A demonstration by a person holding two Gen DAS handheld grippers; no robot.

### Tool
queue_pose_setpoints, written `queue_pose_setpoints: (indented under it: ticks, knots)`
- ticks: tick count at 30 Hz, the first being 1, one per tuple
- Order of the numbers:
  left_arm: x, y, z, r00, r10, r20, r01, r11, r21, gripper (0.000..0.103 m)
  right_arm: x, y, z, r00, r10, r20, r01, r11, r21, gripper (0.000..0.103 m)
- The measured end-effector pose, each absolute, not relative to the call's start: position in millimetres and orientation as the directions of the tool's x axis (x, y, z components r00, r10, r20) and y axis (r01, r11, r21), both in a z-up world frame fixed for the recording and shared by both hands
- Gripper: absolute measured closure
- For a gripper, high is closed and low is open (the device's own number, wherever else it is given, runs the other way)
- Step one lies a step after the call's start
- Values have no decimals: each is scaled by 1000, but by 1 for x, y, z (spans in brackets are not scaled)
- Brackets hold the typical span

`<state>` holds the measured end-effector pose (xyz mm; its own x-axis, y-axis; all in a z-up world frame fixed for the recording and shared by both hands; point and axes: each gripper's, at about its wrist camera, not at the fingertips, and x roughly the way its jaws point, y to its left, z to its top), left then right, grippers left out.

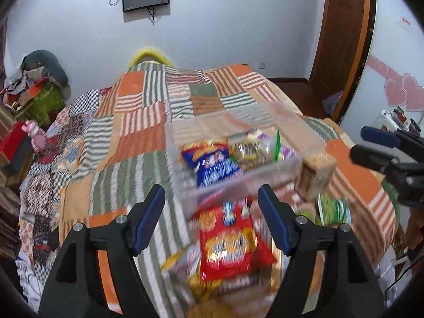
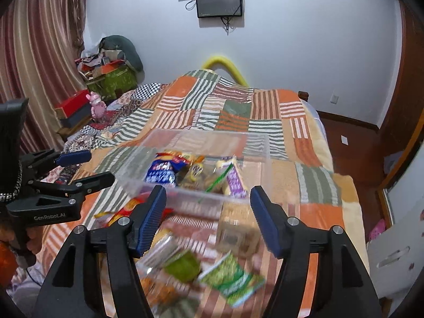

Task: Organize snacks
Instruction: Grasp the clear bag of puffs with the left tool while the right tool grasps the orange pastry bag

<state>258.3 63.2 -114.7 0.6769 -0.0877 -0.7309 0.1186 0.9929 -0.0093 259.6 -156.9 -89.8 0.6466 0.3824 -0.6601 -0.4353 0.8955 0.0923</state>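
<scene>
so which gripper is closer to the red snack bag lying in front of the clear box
Left. The left gripper hangs open right over the red snack bag, the bag showing between its fingers. The right gripper is off to the bag's right, over the green packets.

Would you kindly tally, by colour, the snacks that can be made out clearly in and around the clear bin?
Blue packet, in the clear bin: 1
Purple packet, in the bin: 1
Red packet, on the quilt: 1
Green packet, on the quilt: 1
Tan block, on the quilt: 1
Total: 5; other wrappers are too blurred to sort.
</scene>
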Motion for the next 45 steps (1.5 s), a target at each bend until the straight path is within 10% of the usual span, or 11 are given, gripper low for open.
queue_pose_setpoints:
  ticks: [36, 45]
  knots:
    - [154, 90, -236, 486, -172, -857, -10, 979, -202, 30, 191, -115, -192, 391, 435, -811, -443, 861, 248, 33]
    - [155, 87, -239, 497, -208, -842, 19, 973, -229, 54, 197, -112, -201, 376, 429, -821, -422, 868, 261, 36]
